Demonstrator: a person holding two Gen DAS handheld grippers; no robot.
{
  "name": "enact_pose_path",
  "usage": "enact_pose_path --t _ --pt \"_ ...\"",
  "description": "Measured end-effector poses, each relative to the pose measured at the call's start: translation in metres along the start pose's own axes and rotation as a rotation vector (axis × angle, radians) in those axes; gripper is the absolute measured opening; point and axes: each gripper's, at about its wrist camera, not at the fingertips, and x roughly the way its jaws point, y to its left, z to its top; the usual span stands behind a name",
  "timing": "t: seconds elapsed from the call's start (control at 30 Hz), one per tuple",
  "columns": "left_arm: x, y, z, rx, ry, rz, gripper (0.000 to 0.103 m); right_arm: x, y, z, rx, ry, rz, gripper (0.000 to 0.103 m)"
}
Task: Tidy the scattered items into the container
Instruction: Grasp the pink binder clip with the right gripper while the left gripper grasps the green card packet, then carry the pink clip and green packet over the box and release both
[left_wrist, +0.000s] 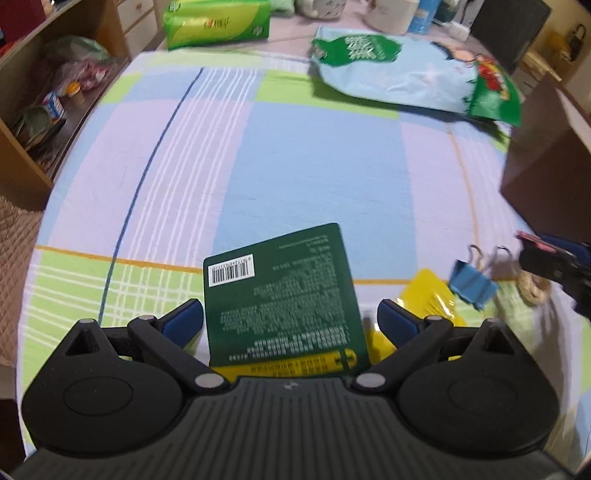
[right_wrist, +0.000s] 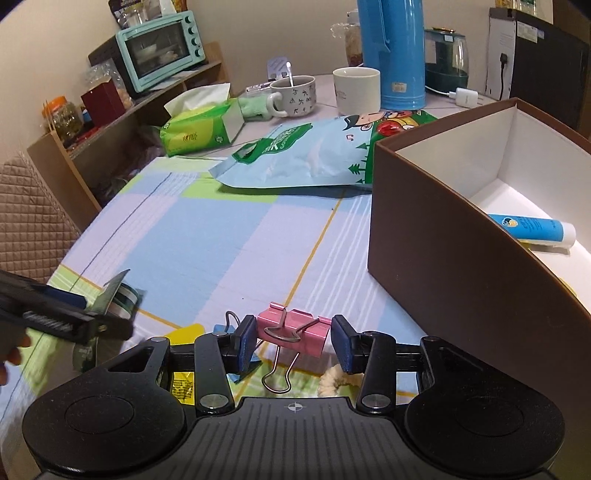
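Observation:
My left gripper is shut on a dark green packet, with the pads at its side edges. From the right wrist the left gripper holds the packet tilted up off the cloth. My right gripper is shut on a pink binder clip, one wire handle hanging down. A blue binder clip, a yellow packet and a cream loop of cord lie below. The brown box stands to the right with a blue-and-white tube inside.
A light blue snack bag lies behind the box. A green tissue pack, two mugs and a blue flask stand at the back. A wooden shelf and a quilted chair border the left edge.

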Motion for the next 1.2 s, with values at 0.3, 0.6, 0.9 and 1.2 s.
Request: enact_pose_path --t 0.3,0.6,0.9,1.2 --pt "-0.023 0.035 -0.014 -0.017 -0.031 -0.096 0.083 -0.007 -0.007 -0.002 0.032 -0.001 0.018 0.043" --pt "-0.072 0.070 -0.027 -0.137 -0.109 -0.248 0.083 -0.012 -0.001 0.003 0.037 -0.014 0.055 0.043" --pt "-0.094 0.026 -0.015 -0.035 -0.173 -0.317 0.083 -0.048 0.001 0.006 0.035 -0.079 0.063 0.043" --pt "-0.122 -0.030 -0.003 0.110 -0.242 -0.375 0.083 -0.103 -0.010 -0.004 0.072 -0.175 0.036 0.043"
